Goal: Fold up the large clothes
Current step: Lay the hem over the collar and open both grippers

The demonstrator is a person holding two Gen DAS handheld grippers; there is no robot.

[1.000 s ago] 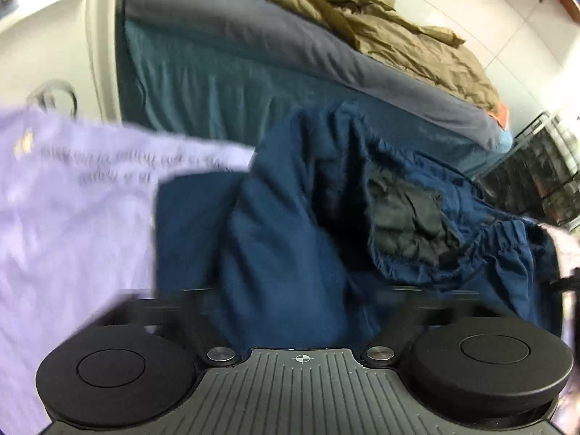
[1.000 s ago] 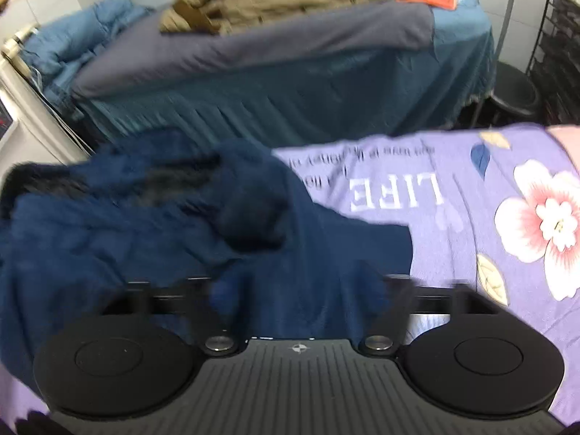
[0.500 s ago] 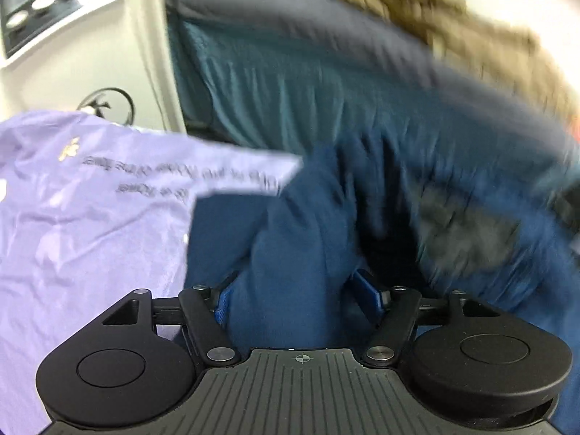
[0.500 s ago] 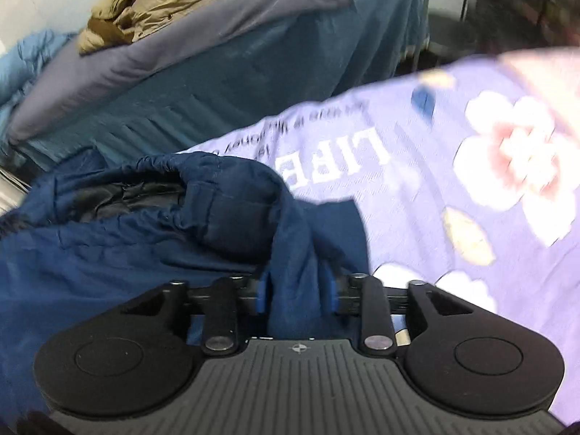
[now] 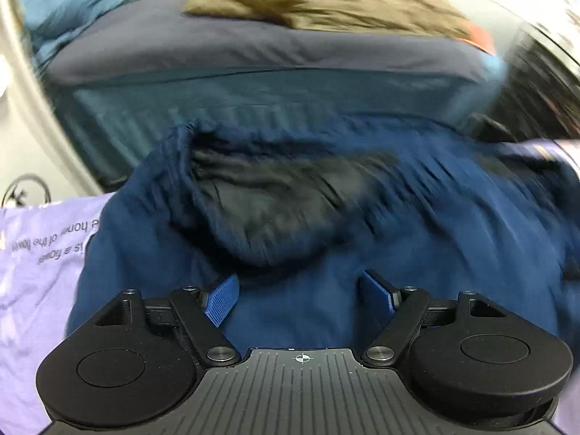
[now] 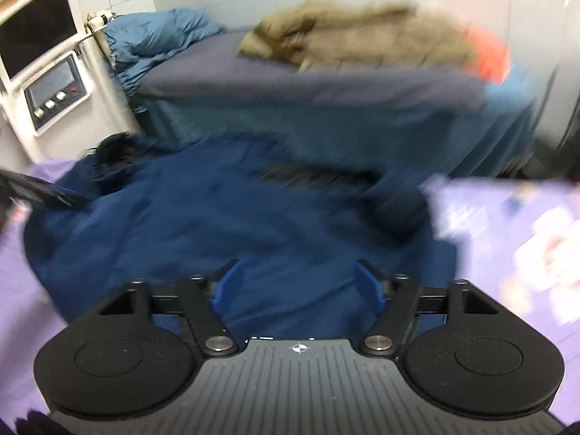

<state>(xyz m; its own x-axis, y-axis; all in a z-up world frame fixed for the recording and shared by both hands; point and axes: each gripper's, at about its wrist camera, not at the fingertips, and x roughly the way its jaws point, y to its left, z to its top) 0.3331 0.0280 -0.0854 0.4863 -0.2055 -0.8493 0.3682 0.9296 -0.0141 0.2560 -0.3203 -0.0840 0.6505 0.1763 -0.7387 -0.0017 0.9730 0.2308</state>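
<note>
A large navy blue jacket point(image 5: 326, 253) with a dark lining point(image 5: 275, 195) lies crumpled on a purple printed sheet point(image 5: 32, 290); it also shows in the right wrist view point(image 6: 203, 224). My left gripper point(image 5: 299, 299) is open just above the jacket's near part, its blue pads point(image 5: 223, 299) apart with nothing between them. My right gripper point(image 6: 297, 286) is also open over the jacket, its blue pads point(image 6: 369, 284) spread. Both views are motion-blurred.
Behind stands a bed with a grey-blue cover point(image 6: 326, 83) carrying a tan coat point(image 6: 362, 40), an orange item point(image 6: 485, 54) and a blue quilt point(image 6: 159, 36). A white machine with a screen point(image 6: 47, 83) is at the left. A dark rack point(image 5: 536, 83) is at the right.
Both grippers were shut on folds of the jacket half a second ago and have let go and opened. The jacket now lies flatter, and both cameras have swung.
</note>
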